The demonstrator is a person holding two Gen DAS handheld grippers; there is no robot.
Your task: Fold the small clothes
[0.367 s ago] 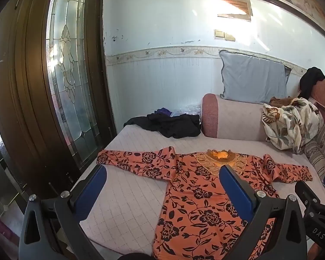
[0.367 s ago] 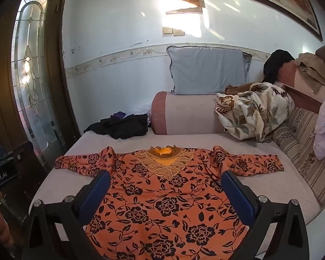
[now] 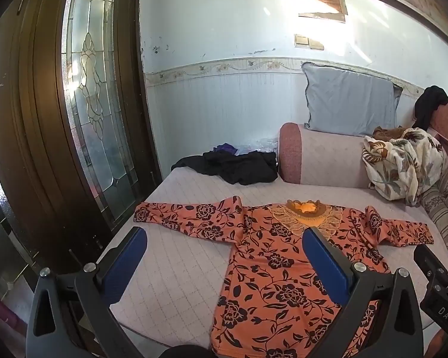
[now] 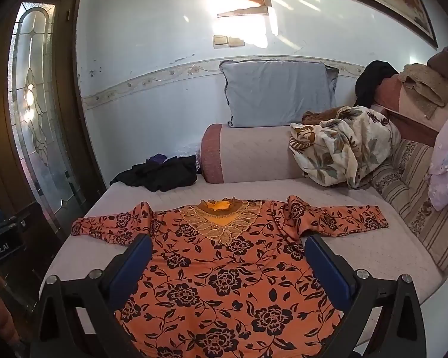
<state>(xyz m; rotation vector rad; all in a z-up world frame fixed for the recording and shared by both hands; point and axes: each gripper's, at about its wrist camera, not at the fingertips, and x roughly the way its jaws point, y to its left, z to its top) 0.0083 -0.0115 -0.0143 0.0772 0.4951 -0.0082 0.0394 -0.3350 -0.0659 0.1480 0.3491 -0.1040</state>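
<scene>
An orange top with a black flower print (image 3: 271, 271) lies flat on the pale quilted couch seat (image 3: 176, 268), both sleeves spread out, gold embroidered neck toward the back. It also shows in the right wrist view (image 4: 224, 271). My left gripper (image 3: 224, 256) is open and empty, held above the seat near the top's left side. My right gripper (image 4: 227, 262) is open and empty, held above the top's body. The right gripper's black frame shows at the left wrist view's right edge (image 3: 436, 283).
A dark clothes pile (image 3: 236, 165) lies at the seat's back left. A bolster (image 4: 254, 155) and a grey pillow (image 4: 277, 92) stand behind. A floral blanket (image 4: 340, 146) is heaped at the back right. A wooden door with a glass panel (image 3: 95, 104) stands left.
Both grippers have shifted very slightly; the top looks a little nearer in both views. Both stay open and nothing has been grasped.
</scene>
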